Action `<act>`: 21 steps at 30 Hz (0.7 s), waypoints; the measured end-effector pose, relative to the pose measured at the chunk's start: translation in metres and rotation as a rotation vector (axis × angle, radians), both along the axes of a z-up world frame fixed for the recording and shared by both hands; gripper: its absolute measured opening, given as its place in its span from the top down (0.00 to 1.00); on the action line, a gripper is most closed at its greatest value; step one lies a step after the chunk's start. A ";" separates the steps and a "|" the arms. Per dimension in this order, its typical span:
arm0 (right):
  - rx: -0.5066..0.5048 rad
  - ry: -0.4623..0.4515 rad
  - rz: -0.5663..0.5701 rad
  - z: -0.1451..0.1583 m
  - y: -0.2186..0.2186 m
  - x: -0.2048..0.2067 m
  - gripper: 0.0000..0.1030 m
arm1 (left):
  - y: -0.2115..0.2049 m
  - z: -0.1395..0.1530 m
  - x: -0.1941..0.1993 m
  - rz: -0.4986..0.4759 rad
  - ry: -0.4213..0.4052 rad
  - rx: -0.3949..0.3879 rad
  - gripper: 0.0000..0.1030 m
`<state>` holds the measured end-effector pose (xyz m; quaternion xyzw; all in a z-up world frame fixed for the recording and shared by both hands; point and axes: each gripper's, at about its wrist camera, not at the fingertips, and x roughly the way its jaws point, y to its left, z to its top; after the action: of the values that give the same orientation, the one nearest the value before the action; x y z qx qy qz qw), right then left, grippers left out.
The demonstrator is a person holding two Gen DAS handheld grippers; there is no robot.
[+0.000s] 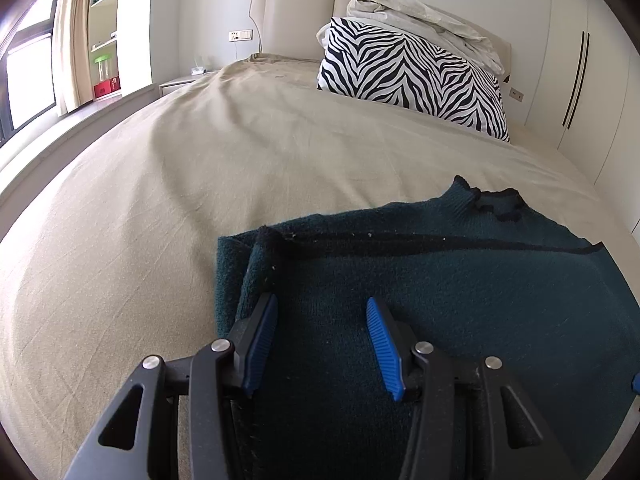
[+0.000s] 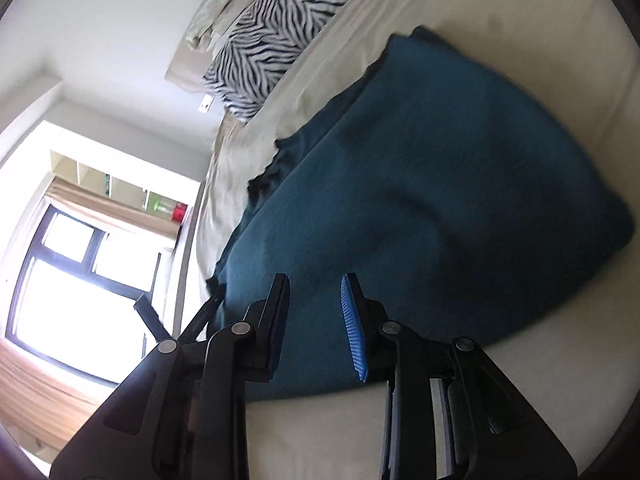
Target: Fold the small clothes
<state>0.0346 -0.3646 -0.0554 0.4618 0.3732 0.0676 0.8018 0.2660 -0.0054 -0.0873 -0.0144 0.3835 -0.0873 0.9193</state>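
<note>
A dark teal knit sweater (image 1: 460,288) with black trim lies flat on the beige bed sheet (image 1: 200,184), its collar toward the pillows and its left side folded over. My left gripper (image 1: 322,306) is open just above the sweater's near left part, holding nothing. In the right wrist view the same sweater (image 2: 420,184) spreads across the bed. My right gripper (image 2: 314,286) is open over the sweater's near edge, holding nothing. That view is rolled sideways.
A zebra-striped pillow (image 1: 412,72) with a crumpled white quilt (image 1: 424,16) on it rests against the beige headboard (image 1: 296,12). A window (image 1: 28,76) and shelves are to the left, white wardrobe doors (image 1: 580,72) to the right.
</note>
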 end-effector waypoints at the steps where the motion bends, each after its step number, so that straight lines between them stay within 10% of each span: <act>1: 0.010 -0.007 0.070 0.001 0.024 0.008 0.74 | 0.000 0.000 0.000 0.000 0.000 0.000 0.51; 8: 0.060 0.093 0.342 -0.039 0.126 0.051 0.74 | 0.005 0.012 -0.005 0.013 0.057 -0.032 0.51; 13: 0.084 0.052 0.182 -0.043 0.065 0.029 0.74 | -0.011 0.035 -0.054 -0.036 0.079 -0.150 0.51; 21: 0.087 0.045 -0.211 -0.039 -0.061 -0.055 0.74 | -0.053 0.005 -0.088 -0.142 0.105 -0.094 0.47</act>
<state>-0.0203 -0.4259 -0.0939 0.5344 0.3371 -0.0113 0.7750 0.1782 -0.0584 -0.0821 -0.0347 0.4265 -0.1693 0.8878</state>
